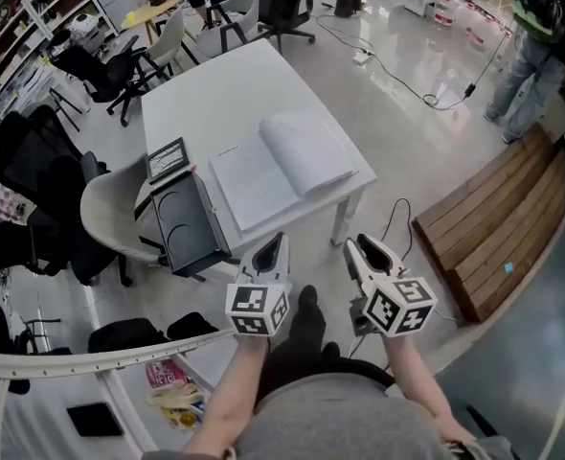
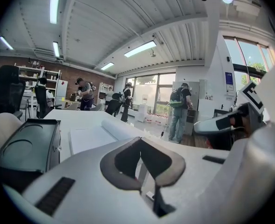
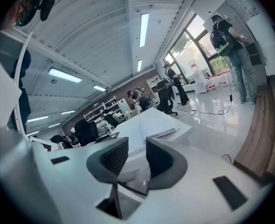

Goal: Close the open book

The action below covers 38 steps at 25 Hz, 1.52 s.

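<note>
The open book (image 1: 282,166) lies flat on the white table (image 1: 215,94) near its front right corner, white pages up, the right-hand pages bulging. It also shows in the left gripper view as the book (image 2: 98,134) and in the right gripper view as the book (image 3: 154,125). Both grippers hover short of the table's near edge, apart from the book. My left gripper (image 1: 279,241) (image 2: 140,140) is shut, tips meeting, nothing in it. My right gripper (image 1: 359,244) (image 3: 136,143) stands open with a bare gap between its pads.
A black bin (image 1: 189,223) (image 2: 25,146) sits at the table's front left corner, a small tablet (image 1: 166,159) behind it. A beige chair (image 1: 105,214) stands left of the table, and a wooden platform (image 1: 498,228) lies on the floor to the right. A person (image 1: 536,36) stands far right.
</note>
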Tool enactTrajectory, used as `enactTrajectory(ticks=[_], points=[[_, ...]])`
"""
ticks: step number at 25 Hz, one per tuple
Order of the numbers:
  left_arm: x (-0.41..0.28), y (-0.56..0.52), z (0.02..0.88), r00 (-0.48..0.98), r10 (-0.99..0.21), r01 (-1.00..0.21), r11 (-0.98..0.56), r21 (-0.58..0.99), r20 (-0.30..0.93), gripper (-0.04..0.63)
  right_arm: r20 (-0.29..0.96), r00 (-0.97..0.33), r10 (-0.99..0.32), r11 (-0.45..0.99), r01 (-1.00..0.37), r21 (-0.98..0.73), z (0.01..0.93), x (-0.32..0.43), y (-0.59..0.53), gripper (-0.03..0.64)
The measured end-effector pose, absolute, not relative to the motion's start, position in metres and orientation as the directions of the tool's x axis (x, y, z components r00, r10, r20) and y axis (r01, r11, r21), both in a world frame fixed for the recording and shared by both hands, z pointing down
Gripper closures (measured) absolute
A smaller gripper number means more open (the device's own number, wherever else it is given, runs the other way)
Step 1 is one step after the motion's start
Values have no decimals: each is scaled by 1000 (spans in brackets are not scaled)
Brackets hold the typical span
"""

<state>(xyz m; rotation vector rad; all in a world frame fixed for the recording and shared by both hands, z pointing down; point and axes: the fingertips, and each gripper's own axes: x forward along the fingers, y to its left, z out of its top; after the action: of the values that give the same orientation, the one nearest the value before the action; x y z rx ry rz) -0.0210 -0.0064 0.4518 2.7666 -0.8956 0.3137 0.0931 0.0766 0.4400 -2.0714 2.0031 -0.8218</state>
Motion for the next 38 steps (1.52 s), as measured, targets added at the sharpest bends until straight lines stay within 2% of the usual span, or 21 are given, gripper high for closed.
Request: enactTrajectory(ticks=[11,21,38], points=[[-4,-79,454,795,-543,-592,-793,147,272,589,315,-15,-949,-171,-814,-555,450,119,7,485],[6,-127,463,806,-523,-574,-805,149,278,589,350,4,-937,-255,-693,-675,479,138,-34,471],[34,-162,488,780,-508,-586,-798,142,365,588,399,-17,-917,-328,-535,-778,513,159,-59,466]])
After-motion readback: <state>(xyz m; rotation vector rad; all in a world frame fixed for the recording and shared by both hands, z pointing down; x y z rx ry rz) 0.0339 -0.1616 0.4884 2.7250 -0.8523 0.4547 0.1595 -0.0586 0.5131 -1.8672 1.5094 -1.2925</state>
